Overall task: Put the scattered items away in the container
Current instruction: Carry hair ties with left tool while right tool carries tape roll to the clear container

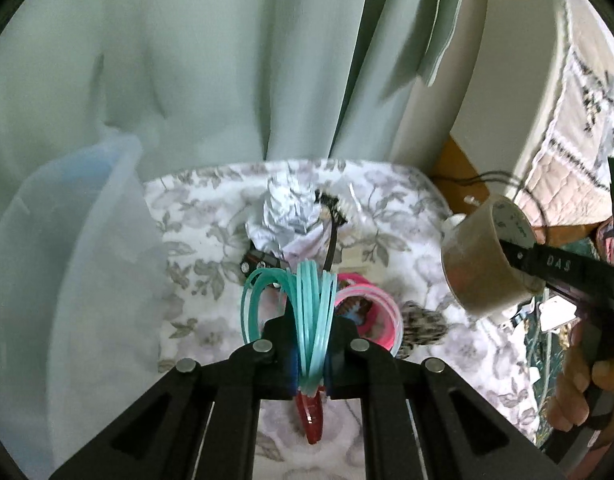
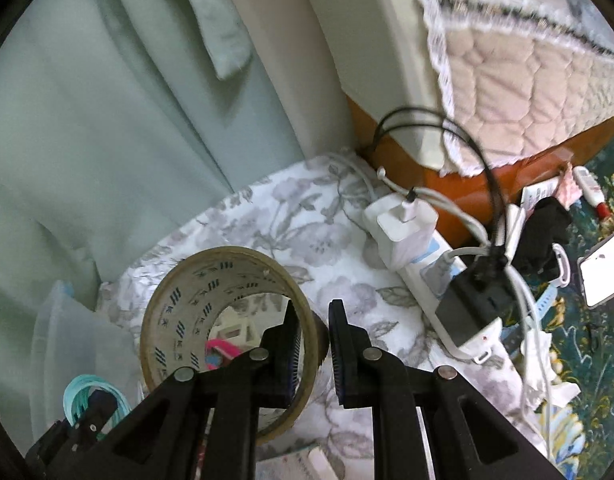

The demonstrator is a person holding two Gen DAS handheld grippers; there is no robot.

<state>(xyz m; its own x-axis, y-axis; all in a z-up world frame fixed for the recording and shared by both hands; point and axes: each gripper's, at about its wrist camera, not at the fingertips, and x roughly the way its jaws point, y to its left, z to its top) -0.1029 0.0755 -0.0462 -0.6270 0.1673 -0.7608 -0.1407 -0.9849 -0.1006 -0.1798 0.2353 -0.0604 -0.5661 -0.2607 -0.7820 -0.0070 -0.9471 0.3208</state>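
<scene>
My left gripper [image 1: 311, 354] is shut on a bundle of teal plastic loops [image 1: 307, 304] and holds it above the flowered cloth [image 1: 195, 240]. A translucent plastic container [image 1: 79, 280] stands to its left. My right gripper [image 2: 314, 354] is shut on the wall of a brown tape roll [image 2: 223, 332], lifted off the cloth; the roll also shows in the left wrist view [image 1: 483, 264]. On the cloth lie a pink ring [image 1: 371, 308], crumpled paper [image 1: 287, 216], a black clip [image 1: 331, 216] and a red item [image 1: 311, 416].
Pale green curtains [image 1: 227, 60] hang behind. A white power strip [image 2: 439, 280] with chargers and cables lies at the cloth's right edge. A bed with a quilted cover [image 2: 507, 60] stands behind it. A patterned rug [image 2: 579, 380] holds small clutter at the right.
</scene>
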